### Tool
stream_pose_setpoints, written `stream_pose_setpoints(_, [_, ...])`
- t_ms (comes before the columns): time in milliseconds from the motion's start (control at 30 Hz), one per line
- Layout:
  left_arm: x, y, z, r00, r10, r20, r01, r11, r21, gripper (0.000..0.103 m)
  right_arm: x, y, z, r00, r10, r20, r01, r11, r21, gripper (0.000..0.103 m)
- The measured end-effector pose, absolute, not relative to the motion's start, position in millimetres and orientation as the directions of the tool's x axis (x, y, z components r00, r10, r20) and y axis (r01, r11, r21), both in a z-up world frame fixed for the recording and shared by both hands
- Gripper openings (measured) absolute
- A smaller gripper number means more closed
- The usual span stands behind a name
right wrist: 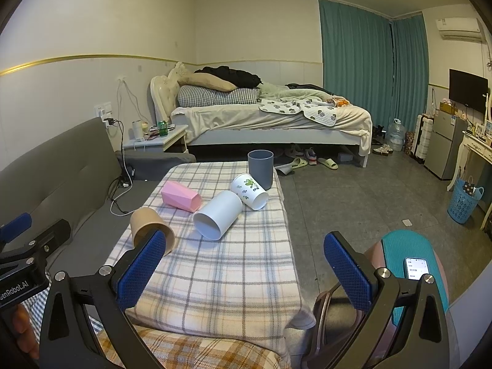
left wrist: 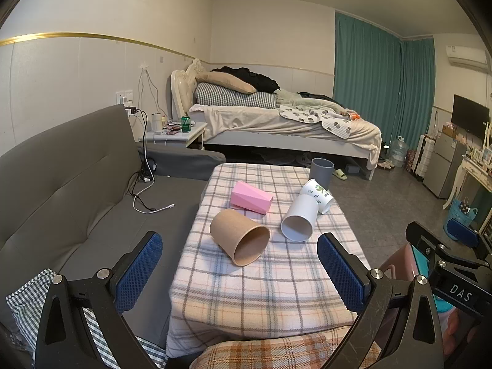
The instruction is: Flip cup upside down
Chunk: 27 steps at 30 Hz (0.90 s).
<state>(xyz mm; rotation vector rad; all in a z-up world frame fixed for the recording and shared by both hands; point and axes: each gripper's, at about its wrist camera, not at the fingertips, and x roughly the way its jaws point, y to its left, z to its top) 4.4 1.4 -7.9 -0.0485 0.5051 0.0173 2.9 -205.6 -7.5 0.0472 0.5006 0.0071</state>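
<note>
Upright, grey cup [right wrist: 260, 169]; others toppled.

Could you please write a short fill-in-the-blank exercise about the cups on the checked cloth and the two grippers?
1. The only cup standing upright is the ____ one.
2. The brown paper cup lies on its ____.
3. The cup with the leaf print touches the plain ____ cup.
4. Both the left gripper and the right gripper have their jaws ____.

Missing words: grey; side; white; open

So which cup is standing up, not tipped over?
The grey cup at the table's far end. It stands upright, mouth up; the brown, pink, white and flowered cups all lie on their sides.
</note>
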Motion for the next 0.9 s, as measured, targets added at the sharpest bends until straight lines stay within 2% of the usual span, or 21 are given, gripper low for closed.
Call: stream_pose_setpoints(900, [8, 5, -20, 0.870, 0.009, -0.492, -0.030, 0.999, -0.035, 0.103, 5, -202, -8, 0.871, 0.024, -0.491, 0.001, 0.999, 0.050, 0.103])
